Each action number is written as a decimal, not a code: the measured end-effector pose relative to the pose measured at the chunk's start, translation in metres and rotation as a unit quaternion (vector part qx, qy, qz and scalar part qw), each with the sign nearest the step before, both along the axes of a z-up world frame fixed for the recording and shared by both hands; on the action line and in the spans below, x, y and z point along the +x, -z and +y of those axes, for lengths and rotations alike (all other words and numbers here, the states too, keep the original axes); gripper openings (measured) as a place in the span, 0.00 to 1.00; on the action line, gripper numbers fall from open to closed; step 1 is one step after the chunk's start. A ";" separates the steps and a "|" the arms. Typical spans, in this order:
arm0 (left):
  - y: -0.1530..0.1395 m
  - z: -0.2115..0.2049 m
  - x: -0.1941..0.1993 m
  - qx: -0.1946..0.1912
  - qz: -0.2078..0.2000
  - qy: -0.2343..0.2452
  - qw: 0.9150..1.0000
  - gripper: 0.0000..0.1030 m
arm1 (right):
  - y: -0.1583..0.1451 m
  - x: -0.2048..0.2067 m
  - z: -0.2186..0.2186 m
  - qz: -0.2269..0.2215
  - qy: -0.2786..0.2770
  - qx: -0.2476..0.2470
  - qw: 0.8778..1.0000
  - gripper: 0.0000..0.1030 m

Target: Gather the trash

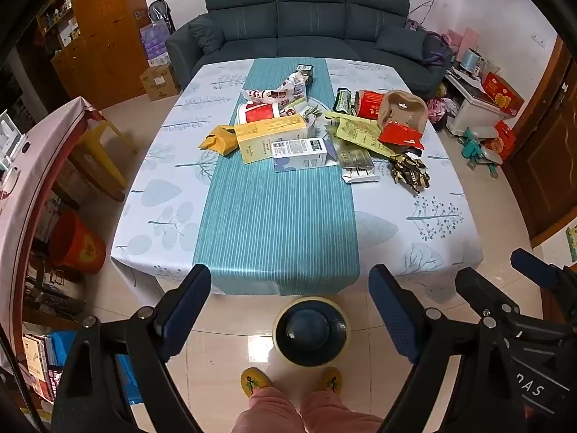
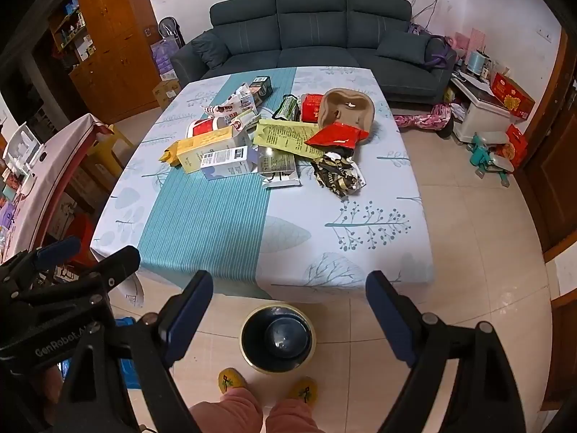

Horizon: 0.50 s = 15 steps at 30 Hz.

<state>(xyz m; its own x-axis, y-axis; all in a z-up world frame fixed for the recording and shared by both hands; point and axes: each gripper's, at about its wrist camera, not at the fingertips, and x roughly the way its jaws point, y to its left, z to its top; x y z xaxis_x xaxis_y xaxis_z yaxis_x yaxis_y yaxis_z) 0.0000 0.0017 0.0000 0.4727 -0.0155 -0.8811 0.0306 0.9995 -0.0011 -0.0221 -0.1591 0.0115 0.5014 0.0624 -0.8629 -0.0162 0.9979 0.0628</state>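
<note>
Lying well beyond both wide-open, empty tongs [image 1: 290, 310] [image 2: 290, 312]: trash pile [image 1: 306, 133] on table [image 1: 414, 223].

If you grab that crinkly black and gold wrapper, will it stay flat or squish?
The black and gold wrapper would probably squish: it already lies crumpled and creased. It looks thin and empty, so likely very light. Its shiny surface may slip between the pads.

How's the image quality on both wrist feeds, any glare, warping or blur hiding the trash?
Left wrist view: strong fisheye bend at the table edges, black corners, a glare patch on the floor tile beside the bin; trash pile sharp. Right wrist view: same warping, floor sheen by the bin, pile evenly lit and readable.
</note>
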 end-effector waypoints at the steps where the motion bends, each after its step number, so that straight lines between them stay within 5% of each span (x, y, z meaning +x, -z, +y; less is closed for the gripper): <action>1: -0.001 -0.001 0.000 -0.001 0.001 0.000 1.000 0.84 | 0.000 0.000 0.000 0.000 0.000 0.000 1.000 0.85; 15: -0.004 -0.001 -0.009 -0.012 0.003 0.000 1.000 0.84 | -0.004 -0.006 -0.001 -0.001 0.000 -0.001 1.000 0.85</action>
